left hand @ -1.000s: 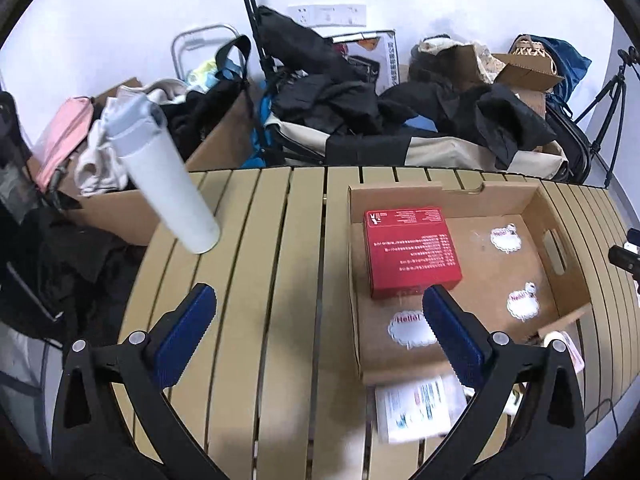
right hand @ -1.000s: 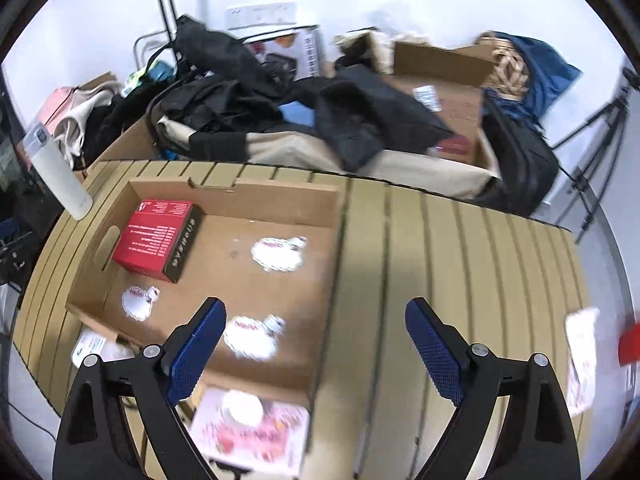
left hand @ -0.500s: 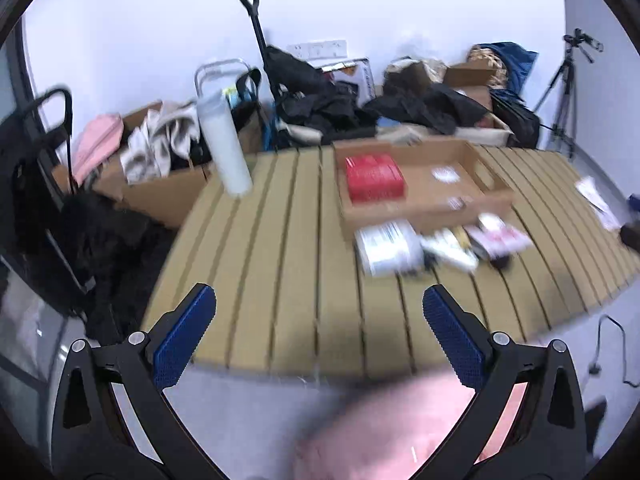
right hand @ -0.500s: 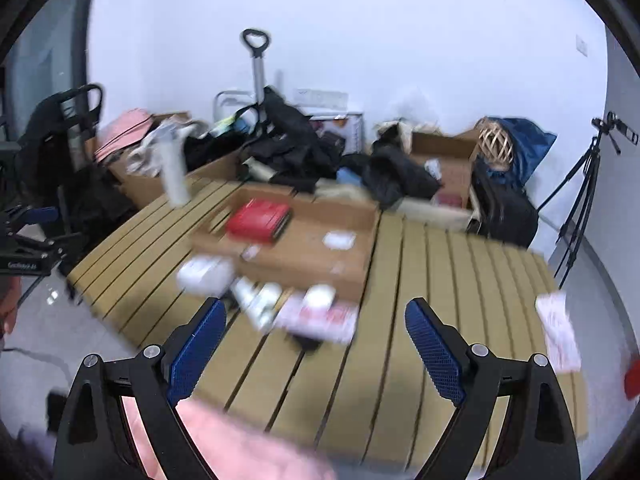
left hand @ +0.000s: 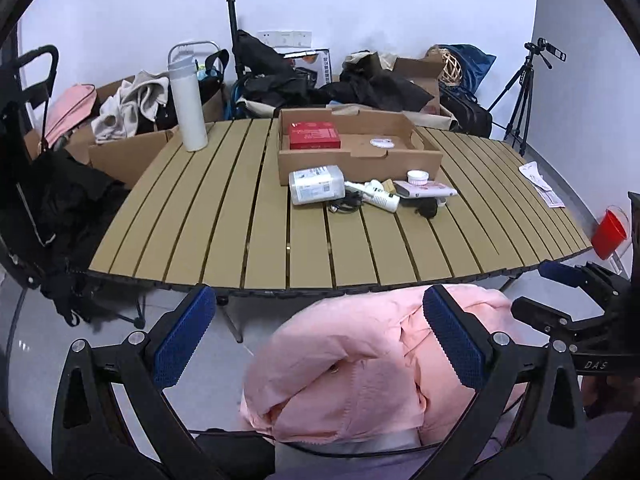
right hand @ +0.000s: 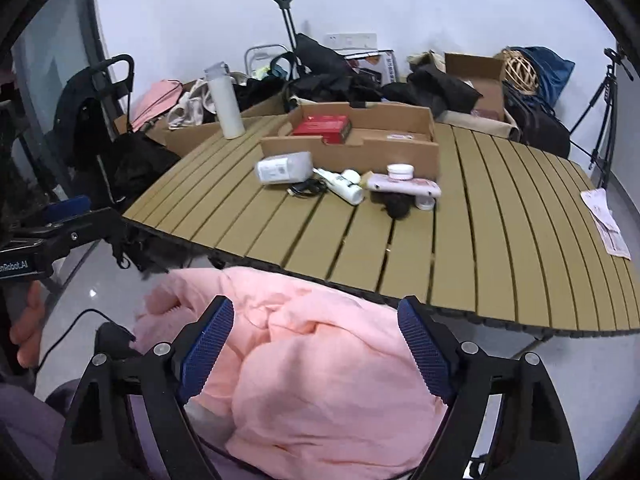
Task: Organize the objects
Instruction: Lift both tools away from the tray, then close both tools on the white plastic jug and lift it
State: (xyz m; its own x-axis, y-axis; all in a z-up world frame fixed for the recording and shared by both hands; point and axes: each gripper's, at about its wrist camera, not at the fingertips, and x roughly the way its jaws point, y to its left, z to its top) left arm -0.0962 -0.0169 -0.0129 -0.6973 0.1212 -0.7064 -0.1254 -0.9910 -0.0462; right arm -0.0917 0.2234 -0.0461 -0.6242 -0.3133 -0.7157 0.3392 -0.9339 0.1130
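Both grippers were pulled away from the slatted table (left hand: 248, 216), over the person's lap, where a pink jacket (left hand: 360, 364) lay bunched up. The left gripper (left hand: 320, 336) had its jaws wide, with nothing pressed between the blue pads; the jacket was only behind them, toward 5 o'clock in the left wrist view. The right gripper (right hand: 316, 344) also stood wide but its jaws were closing a little, and the pads did not press anything; the pink jacket filled the space below them. On the table, at about 12 o'clock from the left gripper, stood a shallow cardboard box (left hand: 360, 156) with a red box (left hand: 314, 135) lying in its left part and a small white round thing, maybe a sticker, on its floor. Just in front of the cardboard box a group of loose things lay together: a white rectangular bottle (left hand: 316, 184) on its side, a white tube (left hand: 380, 198), a black cable (left hand: 344, 204), a pink flat package (left hand: 426, 189) with a small white jar (left hand: 418, 176) on it, and a dark small thing that I could not identify. A tall white flask (left hand: 187, 108) stood upright at 11 o'clock, near the far left edge. A sheet of paper (left hand: 540, 184) lay at the right edge, at 2 o'clock, well apart from the rest.
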